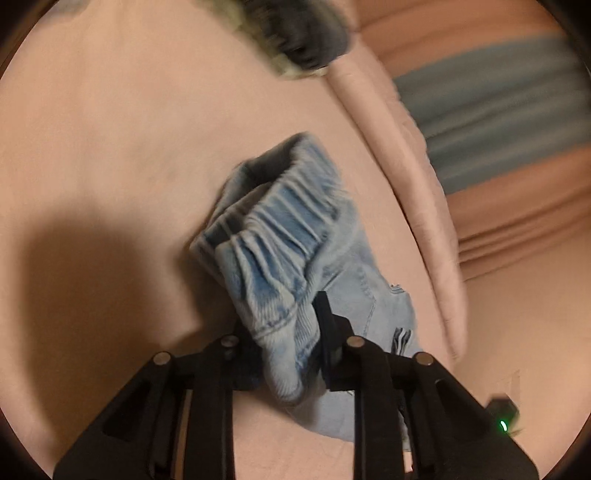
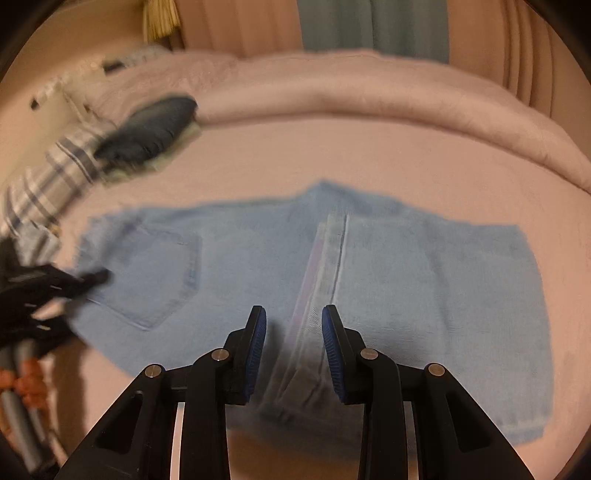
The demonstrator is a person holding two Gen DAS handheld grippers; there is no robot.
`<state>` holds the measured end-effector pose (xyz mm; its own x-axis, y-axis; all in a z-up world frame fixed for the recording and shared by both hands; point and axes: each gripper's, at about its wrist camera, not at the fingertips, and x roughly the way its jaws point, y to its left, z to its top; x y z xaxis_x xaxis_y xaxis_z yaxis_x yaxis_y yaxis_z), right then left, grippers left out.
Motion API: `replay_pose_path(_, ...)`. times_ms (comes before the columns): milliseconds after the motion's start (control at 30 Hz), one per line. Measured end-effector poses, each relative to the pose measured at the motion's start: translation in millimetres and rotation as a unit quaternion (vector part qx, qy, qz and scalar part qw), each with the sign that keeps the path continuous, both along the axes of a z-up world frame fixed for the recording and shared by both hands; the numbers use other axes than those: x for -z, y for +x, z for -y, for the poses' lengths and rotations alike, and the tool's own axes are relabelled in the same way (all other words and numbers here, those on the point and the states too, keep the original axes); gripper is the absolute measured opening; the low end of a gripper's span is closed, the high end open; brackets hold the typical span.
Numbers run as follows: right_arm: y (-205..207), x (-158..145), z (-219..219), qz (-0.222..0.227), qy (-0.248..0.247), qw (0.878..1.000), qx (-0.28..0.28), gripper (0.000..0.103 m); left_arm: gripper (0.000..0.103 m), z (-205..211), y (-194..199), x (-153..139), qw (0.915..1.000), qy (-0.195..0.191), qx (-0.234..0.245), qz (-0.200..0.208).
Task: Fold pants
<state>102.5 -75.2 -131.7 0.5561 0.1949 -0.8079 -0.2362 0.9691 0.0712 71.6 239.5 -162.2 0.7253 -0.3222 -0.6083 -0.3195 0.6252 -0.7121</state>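
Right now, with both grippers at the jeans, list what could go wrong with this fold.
1. The left gripper pinches only a bunched bit of the elastic waistband; a pull could let it slip free.
2. The right gripper straddles a raised fold of the light blue jeans without clearly pressing it, so that side might stay behind.
3. Uneven pulling may crease the fold.

A pink-sheeted bed (image 2: 332, 155) with a rolled pink blanket (image 2: 369, 92) along its far edge; peach and grey-blue curtains (image 2: 369, 26) hang behind.
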Motion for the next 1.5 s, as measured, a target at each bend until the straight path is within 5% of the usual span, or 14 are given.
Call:
replay_pose_path(233, 10, 11, -3, 0.001, -0.023, 1.0, -0.017, 0.033, 0.019, 52, -1, -73, 0.9855, 0.127, 0.055, 0.099)
replay_pose_path(367, 14, 2, 35, -0.032, 0.103, 0.994, 0.005, 0.033, 0.019, 85, 3, -96, 0.9741, 0.164, 0.093, 0.125)
replay_pose_path(433, 9, -3, 62, -0.038, 0.182, 0.982, 0.033, 0.033, 0.019, 102, 4, -103, 0.9674, 0.184, 0.112, 0.134)
replay_pose_path(567, -3, -7, 113, -0.045, 0.343, 0.936, 0.064, 0.041, 0.019, 146, 15, -109, 0.9524, 0.214, 0.164, 0.143)
replay_pose_path(633, -9, -4, 139, -0.05, 0.437, 0.895, 0.079, 0.059, 0.019, 166, 18, -106, 0.9472, 0.223, 0.183, 0.139)
replay_pose_path(733, -12, 4, 172, -0.051, 0.541, 0.835, 0.091, 0.07, 0.023, 203, 26, -97, 0.9355, 0.24, 0.228, 0.124)
replay_pose_path(800, -13, 9, 183, -0.058, 0.552, 0.826, 0.103, 0.072, 0.038, 221, 30, -89, 0.9292, 0.241, 0.255, 0.117)
replay_pose_path(867, -14, 13, 189, -0.066, 0.567, 0.814, 0.106, 0.073, 0.07, 240, 37, -76, 0.9224, 0.221, 0.299, 0.105)
replay_pose_path(967, -16, 19, 192, -0.07, 0.606, 0.785, 0.107, 0.076, 0.07, 253, 42, -63, 0.9149, 0.226, 0.323, 0.089)
replay_pose_path(1067, -14, 20, 193, -0.087, 0.59, 0.794, 0.12, 0.078, 0.07, 255, 35, -60, 0.9081, 0.244, 0.329, 0.087)
replay_pose_path(1167, -6, 18, 185, -0.121, 0.51, 0.838, 0.152, 0.078, 0.073, 233, 24, -60, 0.91, 0.251, 0.316, 0.094)
replay_pose_path(1300, -2, -7, 165, -0.111, 0.363, 0.908, 0.177, 0.078, 0.077, 189, 10, -54, 0.92, 0.265, 0.277, 0.083)
replay_pose_path(1367, 1, -8, 159, -0.113, 0.338, 0.916, 0.185, 0.078, 0.079, 165, 6, -46, 0.9273, 0.26, 0.261, 0.068)
replay_pose_path(1500, 22, 1, 151, -0.136, 0.396, 0.891, 0.176, 0.08, 0.079, 143, 8, -27, 0.9407, 0.243, 0.234, 0.039)
